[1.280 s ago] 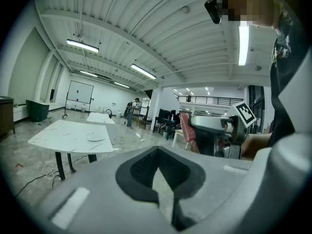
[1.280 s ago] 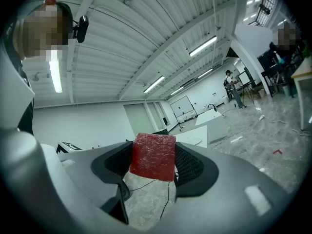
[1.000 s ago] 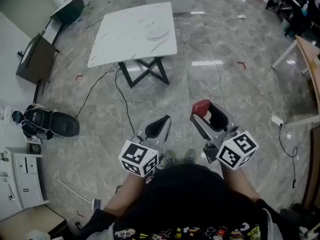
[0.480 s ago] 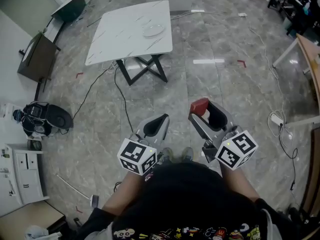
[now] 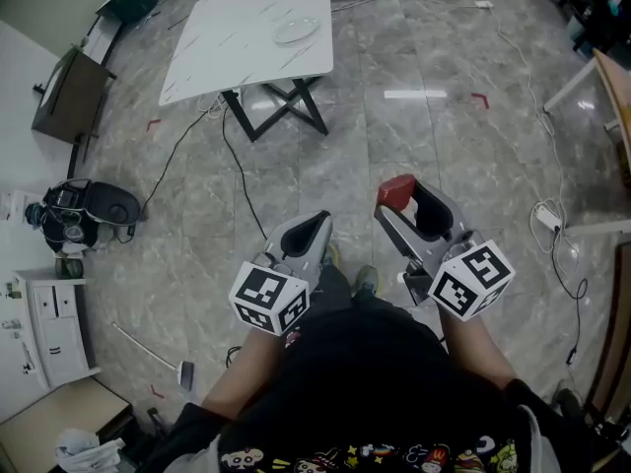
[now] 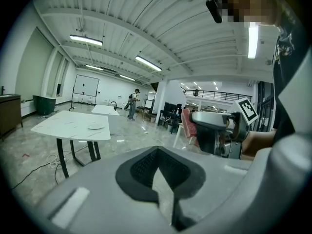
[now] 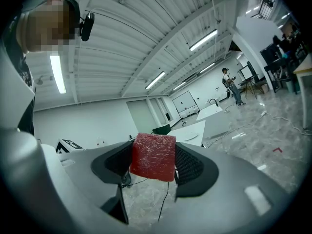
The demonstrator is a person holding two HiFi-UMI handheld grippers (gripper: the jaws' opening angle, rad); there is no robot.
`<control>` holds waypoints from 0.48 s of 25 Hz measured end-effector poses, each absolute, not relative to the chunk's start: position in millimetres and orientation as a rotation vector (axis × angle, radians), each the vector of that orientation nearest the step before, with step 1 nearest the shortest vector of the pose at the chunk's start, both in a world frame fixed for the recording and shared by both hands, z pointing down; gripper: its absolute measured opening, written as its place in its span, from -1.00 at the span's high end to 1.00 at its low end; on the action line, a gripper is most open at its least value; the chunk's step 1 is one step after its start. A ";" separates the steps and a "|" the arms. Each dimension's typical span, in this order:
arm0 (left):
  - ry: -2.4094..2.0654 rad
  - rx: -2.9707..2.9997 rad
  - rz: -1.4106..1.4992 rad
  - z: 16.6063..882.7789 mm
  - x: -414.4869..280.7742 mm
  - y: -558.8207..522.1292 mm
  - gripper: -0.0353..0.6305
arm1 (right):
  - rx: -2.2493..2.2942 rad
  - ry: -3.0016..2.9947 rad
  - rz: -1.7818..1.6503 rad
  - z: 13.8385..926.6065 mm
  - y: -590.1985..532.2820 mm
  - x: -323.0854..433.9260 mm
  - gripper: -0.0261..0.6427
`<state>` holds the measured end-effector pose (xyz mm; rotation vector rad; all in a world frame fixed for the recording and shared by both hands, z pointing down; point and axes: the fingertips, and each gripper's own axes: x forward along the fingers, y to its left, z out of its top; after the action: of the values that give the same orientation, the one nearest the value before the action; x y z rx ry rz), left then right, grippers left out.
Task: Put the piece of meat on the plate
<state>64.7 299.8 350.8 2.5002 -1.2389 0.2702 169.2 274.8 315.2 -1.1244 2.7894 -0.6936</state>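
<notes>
A red piece of meat sits clamped between the jaws of my right gripper; it shows as a red block at that gripper's tip in the head view. My left gripper is shut with nothing in it, its jaws meeting in the left gripper view. Both are held in front of the person's body, far from the table. The white plate lies on the white marble-top table up ahead; it also appears small in the left gripper view.
Grey tiled floor lies between me and the table, with black cables running across it. A black appliance and a white cabinet stand at the left. A power strip lies at the right. A distant person stands in the hall.
The table and plate have shifted up and left in the head view as the person steps forward. Both grippers hold the same pose, the meat still clamped in the right one.
</notes>
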 end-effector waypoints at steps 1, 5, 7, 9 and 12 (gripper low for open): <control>-1.235 2.497 0.271 352.3 64.7 298.4 0.89 | -1.127 2.787 -0.699 316.2 273.1 168.9 0.03; -1.230 2.496 0.267 354.0 62.7 292.1 0.89 | -1.135 2.783 -0.705 316.0 269.3 166.7 0.03; -1.234 2.497 0.264 353.9 61.1 288.0 0.89 | -1.134 2.786 -0.700 315.8 267.0 165.6 0.03; -1.234 2.499 0.261 353.7 60.2 283.7 0.89 | -1.138 2.788 -0.701 316.8 264.3 164.9 0.03; -1.226 2.503 0.259 354.3 57.0 277.8 0.89 | -1.145 2.792 -0.702 318.1 260.4 160.9 0.03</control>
<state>57.0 277.8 354.3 2.5033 -1.2256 0.2588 160.9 260.4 318.1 -1.1450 2.7921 -0.7020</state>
